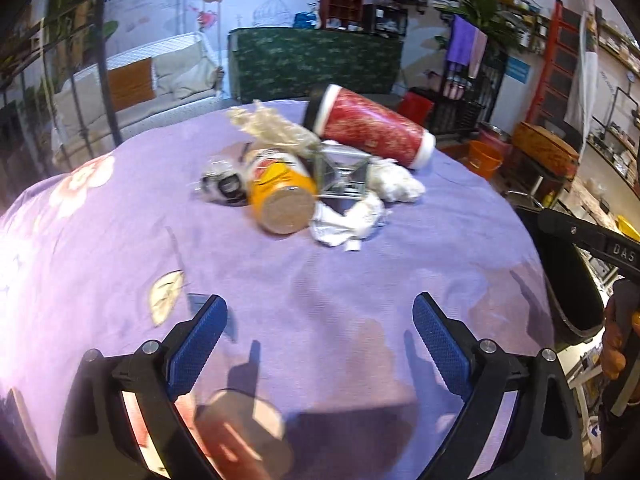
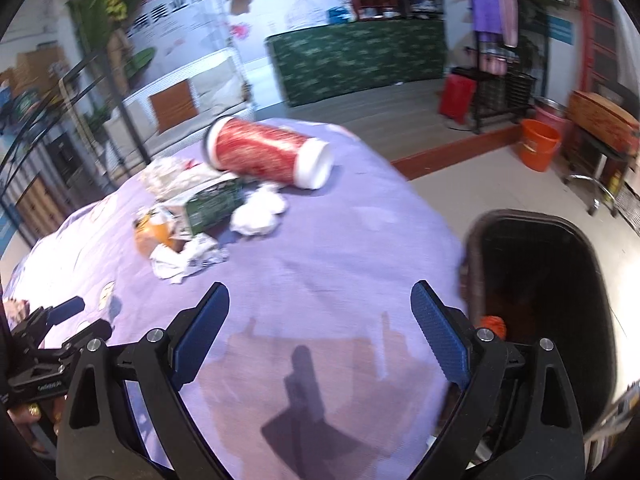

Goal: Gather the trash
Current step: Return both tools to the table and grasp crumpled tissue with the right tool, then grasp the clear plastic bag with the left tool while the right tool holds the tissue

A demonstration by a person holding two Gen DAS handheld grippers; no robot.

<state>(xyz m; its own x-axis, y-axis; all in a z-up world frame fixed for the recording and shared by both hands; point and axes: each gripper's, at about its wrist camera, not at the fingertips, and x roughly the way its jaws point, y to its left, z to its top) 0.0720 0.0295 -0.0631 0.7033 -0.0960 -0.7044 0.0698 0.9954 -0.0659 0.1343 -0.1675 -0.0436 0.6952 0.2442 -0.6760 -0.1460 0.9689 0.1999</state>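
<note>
A heap of trash lies on the purple cloth: a red canister (image 1: 374,126) on its side, an orange can (image 1: 282,194), a green carton (image 1: 344,176), crumpled white paper (image 1: 394,182), a flat paper scrap (image 1: 344,226) and a clear wrapper (image 1: 222,186). My left gripper (image 1: 320,308) is open and empty, short of the heap. My right gripper (image 2: 320,296) is open and empty above the cloth. The canister (image 2: 268,154), carton (image 2: 212,204), paper (image 2: 260,212) and can (image 2: 154,234) lie ahead to its left. A black bin (image 2: 536,280) stands at the table's right edge.
The bin's rim (image 1: 568,276) and the right gripper's body (image 1: 600,244) show at the right of the left wrist view. The left gripper (image 2: 52,336) shows at the lower left of the right wrist view. An orange bucket (image 2: 538,144) stands on the floor beyond.
</note>
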